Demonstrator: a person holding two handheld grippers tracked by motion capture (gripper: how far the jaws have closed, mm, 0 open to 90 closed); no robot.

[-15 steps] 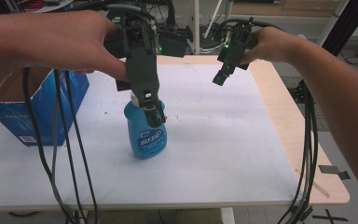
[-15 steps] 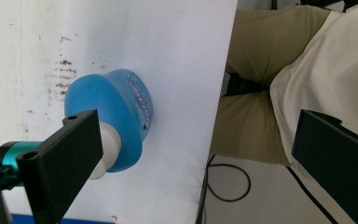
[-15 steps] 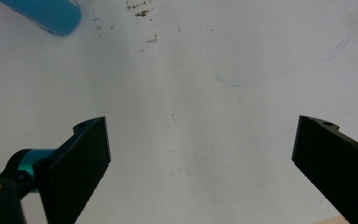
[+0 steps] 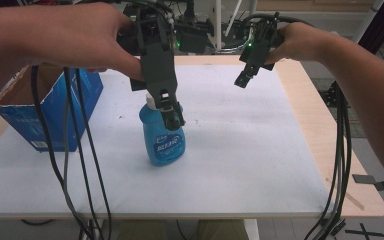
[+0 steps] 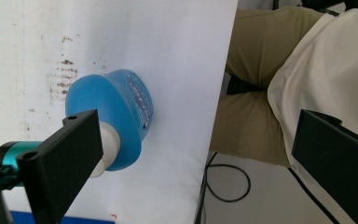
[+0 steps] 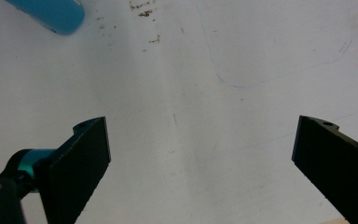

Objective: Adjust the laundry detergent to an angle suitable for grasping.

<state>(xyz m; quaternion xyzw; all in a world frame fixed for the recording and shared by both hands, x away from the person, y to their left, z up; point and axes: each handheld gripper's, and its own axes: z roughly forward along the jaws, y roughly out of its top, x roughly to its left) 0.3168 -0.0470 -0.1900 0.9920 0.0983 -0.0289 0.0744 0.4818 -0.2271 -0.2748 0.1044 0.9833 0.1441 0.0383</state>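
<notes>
High view: a blue bottle (image 4: 163, 136) is seen upright at centre frame on the white worktop (image 4: 260, 150), the left gripper (image 4: 168, 107) poised over its cap with fingers spread wide, seemingly for grasping, while the right gripper (image 4: 243, 79) is held released at upper right.

Dim, even light leaves soft shadows on the table (image 4: 260, 165), and near edges blur slightly.

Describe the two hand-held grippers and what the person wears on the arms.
Both are black. The left hand-held gripper has a long flat black body and broad flat jaws with a teal part at the jaw base. The right hand-held gripper is shorter, with a green light on it. Black cables trail from each. The forearms are bare, no sleeves.
</notes>
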